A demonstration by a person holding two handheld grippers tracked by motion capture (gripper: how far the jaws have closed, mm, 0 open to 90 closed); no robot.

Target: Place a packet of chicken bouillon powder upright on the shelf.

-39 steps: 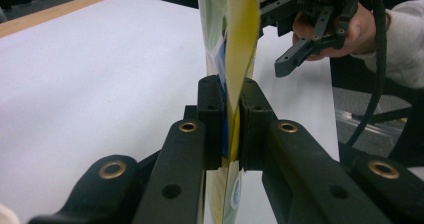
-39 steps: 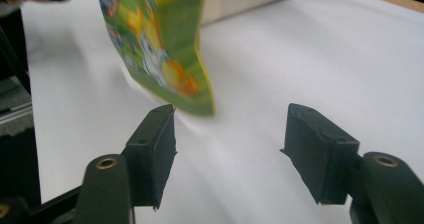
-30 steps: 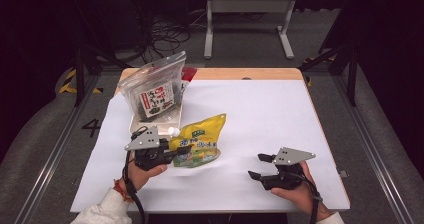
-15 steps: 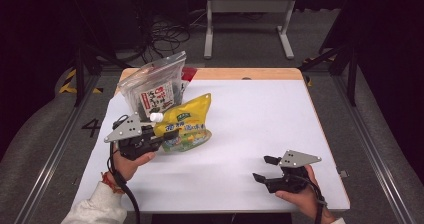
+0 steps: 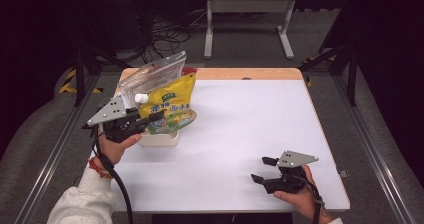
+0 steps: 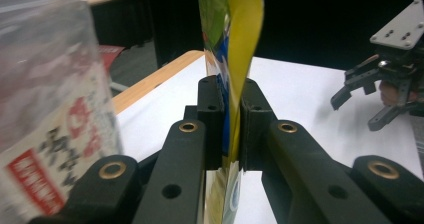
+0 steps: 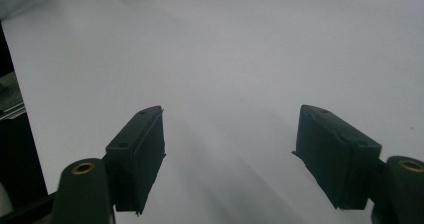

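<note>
Left gripper clamps the yellow pouch, jaws pinching its thin edge in the left gripper view. Pouch is lifted at the far left of the table, over a white tray, just in front of a clear bag. Right gripper rests near right, jaws having just been opening, wide, nothing between.

1. High view: white counter brightly lit from above, surroundings near black, soft short shadows.
2. Left gripper view: clear bag at left blurred and out of focus; yellow pouch shiny.
3. Right gripper view: even, slightly dim light, faint shadows under tongs.
</note>
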